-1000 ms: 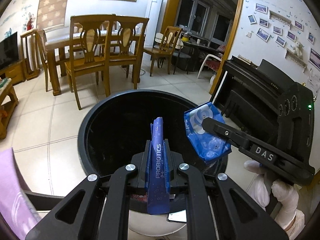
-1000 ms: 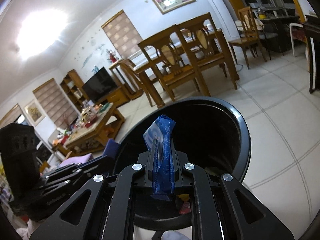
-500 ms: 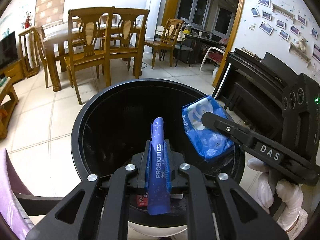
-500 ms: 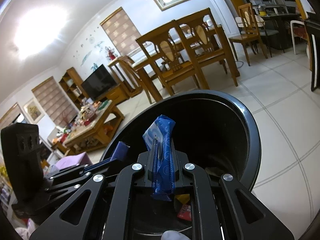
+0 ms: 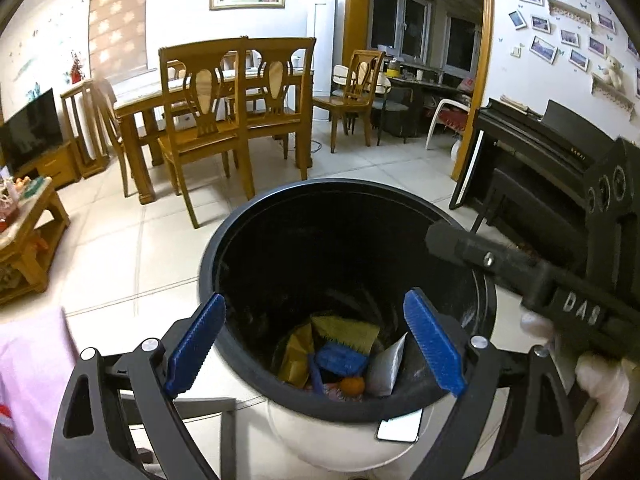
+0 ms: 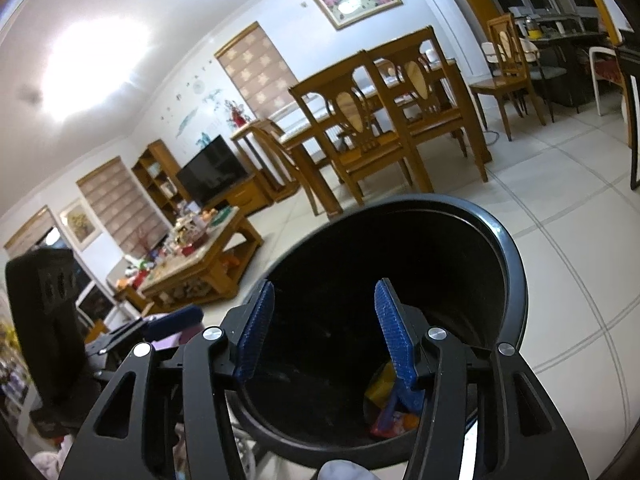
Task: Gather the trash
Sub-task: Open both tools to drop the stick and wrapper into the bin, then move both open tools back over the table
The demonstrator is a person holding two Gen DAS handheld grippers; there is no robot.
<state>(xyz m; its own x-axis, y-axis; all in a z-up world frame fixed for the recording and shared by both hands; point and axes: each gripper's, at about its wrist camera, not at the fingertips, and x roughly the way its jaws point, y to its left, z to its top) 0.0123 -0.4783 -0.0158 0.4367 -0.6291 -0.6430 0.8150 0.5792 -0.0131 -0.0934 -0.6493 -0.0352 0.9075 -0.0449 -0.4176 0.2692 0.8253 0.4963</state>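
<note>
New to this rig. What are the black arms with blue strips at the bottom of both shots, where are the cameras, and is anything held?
No robot here: a person holds a hand-held two-finger gripper in each hand, and a fisheye camera on each one looks forward along its fingers. The blue strips are the finger pads.

The left wrist view shows the left gripper over a black trash bin on a tiled floor, with the right gripper reaching in from the side, held by a white-gloved hand. The right wrist view shows the right gripper's own fingers above the same bin.

Both grippers' jaws have just been opening and now stand apart with nothing between them. Wrappers lie at the bottom of the bin, yellow, blue and silver among them. Behind is a dining table with wooden chairs.
</note>
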